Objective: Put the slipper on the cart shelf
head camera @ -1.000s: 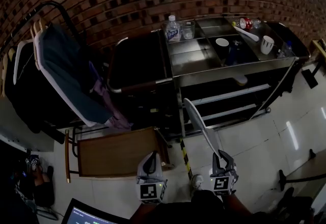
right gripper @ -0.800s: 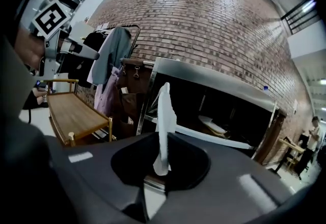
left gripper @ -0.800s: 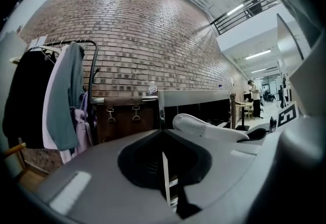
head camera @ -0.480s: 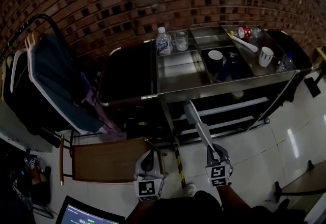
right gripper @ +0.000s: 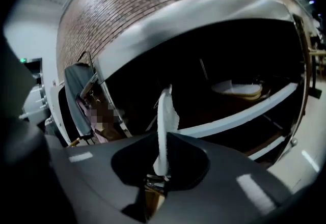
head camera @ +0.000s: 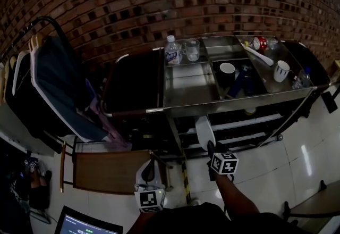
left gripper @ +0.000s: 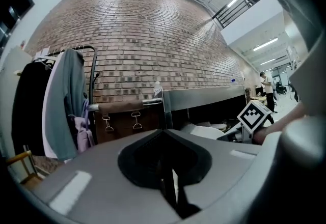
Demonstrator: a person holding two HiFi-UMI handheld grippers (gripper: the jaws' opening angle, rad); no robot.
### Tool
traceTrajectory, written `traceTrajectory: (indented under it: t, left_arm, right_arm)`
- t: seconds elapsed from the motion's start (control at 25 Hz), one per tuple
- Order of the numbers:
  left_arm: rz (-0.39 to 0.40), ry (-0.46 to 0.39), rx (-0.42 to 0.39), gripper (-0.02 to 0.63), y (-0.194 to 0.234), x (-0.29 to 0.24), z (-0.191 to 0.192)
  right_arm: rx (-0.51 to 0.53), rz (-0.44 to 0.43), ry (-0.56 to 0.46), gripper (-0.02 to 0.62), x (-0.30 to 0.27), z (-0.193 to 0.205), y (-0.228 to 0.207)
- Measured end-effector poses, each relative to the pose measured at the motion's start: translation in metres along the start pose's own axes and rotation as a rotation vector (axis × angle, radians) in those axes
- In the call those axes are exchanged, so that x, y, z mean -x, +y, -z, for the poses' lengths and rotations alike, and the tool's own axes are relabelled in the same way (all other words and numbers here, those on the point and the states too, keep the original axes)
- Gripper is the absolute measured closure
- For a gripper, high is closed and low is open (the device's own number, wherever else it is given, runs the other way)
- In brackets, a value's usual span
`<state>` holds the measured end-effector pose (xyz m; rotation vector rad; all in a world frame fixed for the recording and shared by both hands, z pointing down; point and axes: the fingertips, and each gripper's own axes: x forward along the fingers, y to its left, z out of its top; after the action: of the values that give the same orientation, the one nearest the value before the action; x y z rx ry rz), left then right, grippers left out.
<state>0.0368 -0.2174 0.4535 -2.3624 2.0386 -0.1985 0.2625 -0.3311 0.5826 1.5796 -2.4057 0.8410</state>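
A white slipper (head camera: 204, 131) stands edge-on in my right gripper (head camera: 211, 148), which is shut on its heel end. In the right gripper view the slipper (right gripper: 164, 121) rises straight up from the jaws of the right gripper (right gripper: 155, 177), in front of the steel cart's dark open side. The cart's upper shelf (right gripper: 239, 116) runs across just beyond it, and a second white slipper (right gripper: 238, 88) lies on it. From the head view, the slipper's toe reaches the cart's shelves (head camera: 239, 121). My left gripper (head camera: 149, 166) hangs lower left, shut, with nothing between its jaws (left gripper: 168, 187).
The cart top (head camera: 188, 89) carries a water bottle (head camera: 171, 49), a glass, cups and trays. A brown bag (head camera: 133, 81) hangs at its left end. A clothes rack with garments (head camera: 58, 84) stands left, and a wooden stool (head camera: 111, 172) sits beside my left gripper. A brick wall is behind.
The right gripper has carried the slipper forward and up, from the floor in front of the cart to the shelf openings. The left gripper has dropped slightly lower in view.
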Motion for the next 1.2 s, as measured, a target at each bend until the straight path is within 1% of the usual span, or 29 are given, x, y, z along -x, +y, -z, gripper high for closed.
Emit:
traceTrajectory:
  t: [0.08,0.16,0.36,0.56,0.64,0.72,0.76,0.8,0.88,0.92,1.0,1.08,1.2]
  left_arm:
    - [-0.023,0.010,-0.002,0.591,0.007,0.001,0.003]
    - [-0.044,0.015,0.007,0.591,0.013,0.001,0.001]
    - [-0.091,0.030,0.014,0.591,0.028,0.009,0.004]
    - [-0.137,0.033,0.006,0.591,0.041,0.021,-0.001]
    - [-0.150,0.035,0.005,0.591,0.046,0.028,-0.001]
    - [-0.164,0.042,0.003,0.591,0.051,0.033,0.001]
    - [-0.171,0.043,0.006,0.591,0.054,0.035,0.002]
    - [-0.175,0.043,0.010,0.591,0.056,0.037,0.002]
    - [-0.178,0.041,0.021,0.591,0.056,0.041,0.003]
    - [-0.176,0.041,0.024,0.591,0.056,0.044,0.003]
    - [-0.168,0.038,0.028,0.591,0.054,0.046,0.004]
    - [-0.159,0.033,0.039,0.591,0.052,0.043,0.007]
    - [-0.122,0.023,0.066,0.591,0.041,0.037,0.006]
  right_arm:
    - [-0.105,-0.036,0.008,0.558,-0.019,-0.005,-0.001]
    - [-0.236,-0.066,0.018,0.558,-0.038,-0.008,-0.005]
    - [-0.549,-0.111,0.040,0.559,-0.083,-0.009,-0.018]
    - [-0.830,-0.116,0.039,0.555,-0.124,-0.002,-0.034]
    - [-0.916,-0.100,0.043,0.546,-0.131,0.006,-0.041]
    - [-0.966,-0.075,0.042,0.533,-0.135,0.011,-0.046]
    - [-0.969,-0.065,0.035,0.522,-0.136,0.010,-0.047]
    - [-0.951,-0.058,0.024,0.503,-0.136,0.007,-0.048]
    - [-0.848,-0.039,0.004,0.428,-0.129,-0.002,-0.048]
    - [-0.774,-0.023,-0.001,0.372,-0.122,-0.006,-0.049]
    - [-0.620,0.012,-0.009,0.362,-0.101,-0.010,-0.050]
    - [-0.490,0.022,-0.023,0.362,-0.076,-0.011,-0.047]
    - [-0.347,-0.047,-0.061,0.366,-0.030,-0.014,-0.020]
